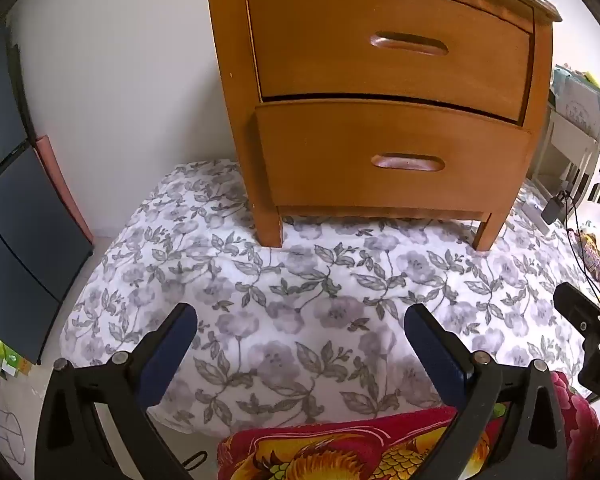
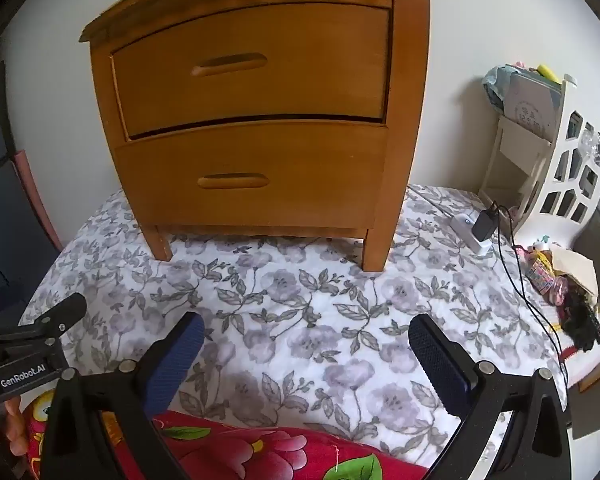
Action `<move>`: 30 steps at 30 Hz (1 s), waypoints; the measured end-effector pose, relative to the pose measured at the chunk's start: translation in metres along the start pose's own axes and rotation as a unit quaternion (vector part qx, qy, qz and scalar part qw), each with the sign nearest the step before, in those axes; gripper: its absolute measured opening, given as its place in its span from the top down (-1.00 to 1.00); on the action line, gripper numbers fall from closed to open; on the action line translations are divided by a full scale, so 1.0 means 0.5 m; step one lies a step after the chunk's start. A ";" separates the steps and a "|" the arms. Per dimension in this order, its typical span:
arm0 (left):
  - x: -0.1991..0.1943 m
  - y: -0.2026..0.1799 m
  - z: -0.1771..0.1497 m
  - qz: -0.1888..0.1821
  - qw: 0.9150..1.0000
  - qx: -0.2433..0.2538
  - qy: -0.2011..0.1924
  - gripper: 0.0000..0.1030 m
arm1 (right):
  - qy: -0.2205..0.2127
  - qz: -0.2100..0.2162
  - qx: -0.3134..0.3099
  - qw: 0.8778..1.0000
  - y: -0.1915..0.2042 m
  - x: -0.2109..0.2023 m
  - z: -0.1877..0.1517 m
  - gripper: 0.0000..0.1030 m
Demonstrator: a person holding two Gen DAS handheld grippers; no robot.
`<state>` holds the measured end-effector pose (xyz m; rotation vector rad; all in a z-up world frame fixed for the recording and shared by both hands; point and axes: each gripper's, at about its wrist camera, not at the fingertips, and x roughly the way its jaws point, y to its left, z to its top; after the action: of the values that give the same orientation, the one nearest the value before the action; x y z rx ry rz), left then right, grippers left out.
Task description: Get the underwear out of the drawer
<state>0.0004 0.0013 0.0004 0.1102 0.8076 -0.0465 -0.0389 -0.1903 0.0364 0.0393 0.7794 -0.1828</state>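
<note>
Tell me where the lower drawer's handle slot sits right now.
The lower drawer's carved oval handle slot sits mid-front on the orange-brown wooden nightstand, directly below the upper drawer's slot, in both wrist views. Both drawers look closed, beyond the floral bedspread.

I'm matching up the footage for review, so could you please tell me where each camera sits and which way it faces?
Left wrist view: sits on the left hand-held gripper, looking forward and down at the wooden nightstand standing on the floral bedspread; its own open blue-padded fingers show, and the right hand-held gripper at the right edge.
Right wrist view: sits on the right hand-held gripper, facing the same nightstand from further right; its open fingers show, plus the left hand-held gripper and fingertips at lower left.
Shared: nightstand with both drawers shut, bedspread, red floral blanket.
</note>
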 end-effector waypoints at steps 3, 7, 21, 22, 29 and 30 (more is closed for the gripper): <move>-0.005 0.002 0.012 0.003 1.000 -0.003 -0.006 -1.00 | 0.005 -0.003 0.013 1.000 -0.006 -0.003 0.000 -1.00; -0.018 -0.011 0.017 0.008 1.000 0.000 -0.023 -1.00 | 0.003 -0.003 0.012 1.000 -0.001 -0.002 0.002 -1.00; -0.029 -0.003 0.021 0.005 0.999 0.002 -0.037 -1.00 | -0.002 -0.011 0.008 1.000 -0.001 -0.004 -0.001 -1.00; -0.029 -0.003 0.022 0.005 0.999 0.003 -0.038 -1.00 | -0.002 -0.011 0.008 1.000 -0.001 -0.003 0.001 -1.00; -0.032 -0.005 0.020 0.005 0.999 0.003 -0.041 -1.00 | 0.000 -0.011 0.010 1.000 0.000 -0.002 -0.002 -1.00; -0.032 -0.004 0.014 0.005 0.999 0.003 -0.043 -1.00 | 0.000 -0.011 0.012 1.000 -0.001 -0.002 -0.002 -1.00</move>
<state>-0.0058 -0.0017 0.0167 0.1179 0.7214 -0.0440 -0.0405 -0.1903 0.0365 0.0530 0.7781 -0.2131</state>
